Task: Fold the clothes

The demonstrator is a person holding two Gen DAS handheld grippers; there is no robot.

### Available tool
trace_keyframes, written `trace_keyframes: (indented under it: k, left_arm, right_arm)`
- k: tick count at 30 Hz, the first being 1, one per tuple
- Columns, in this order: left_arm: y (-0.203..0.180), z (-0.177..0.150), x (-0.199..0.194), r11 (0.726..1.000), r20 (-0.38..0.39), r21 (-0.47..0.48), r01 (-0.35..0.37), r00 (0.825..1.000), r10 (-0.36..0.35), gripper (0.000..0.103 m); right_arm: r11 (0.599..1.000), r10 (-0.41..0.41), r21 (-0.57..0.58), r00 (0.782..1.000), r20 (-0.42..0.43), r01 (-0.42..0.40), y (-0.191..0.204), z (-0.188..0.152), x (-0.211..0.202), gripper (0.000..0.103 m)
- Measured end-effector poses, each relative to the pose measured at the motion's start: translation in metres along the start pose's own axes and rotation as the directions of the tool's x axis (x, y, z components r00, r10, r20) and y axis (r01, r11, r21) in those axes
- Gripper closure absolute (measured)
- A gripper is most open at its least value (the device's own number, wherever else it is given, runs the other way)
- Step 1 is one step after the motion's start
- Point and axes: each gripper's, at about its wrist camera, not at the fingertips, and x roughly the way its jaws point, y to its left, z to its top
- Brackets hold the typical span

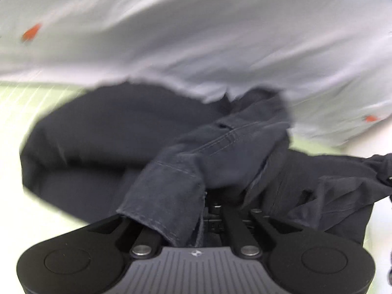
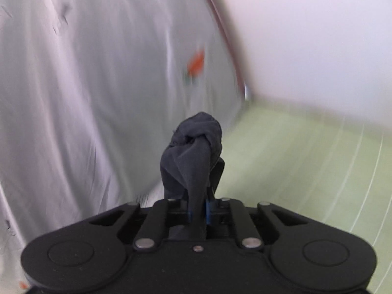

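Observation:
A dark navy garment (image 1: 98, 134) lies spread on the green mat. A stitched hem or cuff of it is bunched over my left gripper (image 1: 214, 202). The cloth hides the left fingertips, and the jaws stand closed on the fabric. In the right wrist view another bunch of the same dark garment (image 2: 193, 147) sticks up in a knot-like wad from my right gripper (image 2: 199, 183), whose jaws are pinched shut on it. That wad is lifted off the mat. Both views are blurred.
A pale grey-white sheet (image 1: 183, 36) with small orange marks hangs or lies behind the garment and fills the left of the right wrist view (image 2: 85, 85). A light green gridded mat (image 2: 306, 166) covers the surface. A white wall (image 2: 318, 36) stands at the right.

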Motion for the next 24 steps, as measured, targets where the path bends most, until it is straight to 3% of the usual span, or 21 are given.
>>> trace_keyframes:
  k: [3, 5, 10, 14, 17, 19, 21, 24]
  left_arm:
    - [-0.012, -0.003, -0.013, 0.999, 0.015, 0.028, 0.028, 0.999, -0.029, 0.098]
    - [-0.007, -0.010, -0.018, 1.000, 0.010, 0.016, 0.020, 1.000, -0.020, 0.098]
    - [0.044, -0.025, -0.041, 0.993, -0.007, -0.118, -0.014, 1.000, 0.013, 0.098]
    - [0.086, -0.021, -0.087, 0.988, 0.049, -0.116, -0.105, 0.993, 0.111, 0.098]
    - [0.144, -0.011, -0.102, 0.963, 0.035, -0.221, -0.154, 0.986, 0.166, 0.098]
    - [0.183, -0.018, -0.107, 0.938, 0.009, -0.283, -0.202, 0.977, 0.213, 0.098]
    - [0.212, -0.031, -0.106, 0.920, -0.033, -0.281, -0.273, 0.961, 0.275, 0.098]
    - [0.240, -0.050, -0.102, 0.898, -0.096, -0.288, -0.333, 0.943, 0.319, 0.098]
  right_arm:
    - [0.998, -0.009, -0.067, 0.997, 0.077, 0.014, -0.010, 0.015, -0.019, 0.093]
    - [0.998, -0.032, -0.057, 0.997, 0.075, 0.036, -0.023, 0.007, -0.030, 0.093]
    - [0.996, -0.026, -0.079, 1.000, 0.011, 0.027, -0.039, -0.046, -0.068, 0.099]
    - [0.985, 0.059, -0.157, 0.997, -0.043, -0.065, -0.017, -0.086, -0.103, 0.099]
    - [0.983, 0.094, -0.140, 0.979, -0.178, -0.120, -0.005, -0.124, -0.107, 0.096]
    - [0.984, 0.101, -0.113, 0.955, -0.278, -0.137, 0.001, -0.152, -0.107, 0.092]
    - [0.987, 0.100, -0.081, 0.929, -0.355, -0.137, 0.002, -0.176, -0.106, 0.069]
    - [0.993, 0.091, -0.027, 0.900, -0.427, -0.113, -0.005, -0.199, -0.108, 0.049]
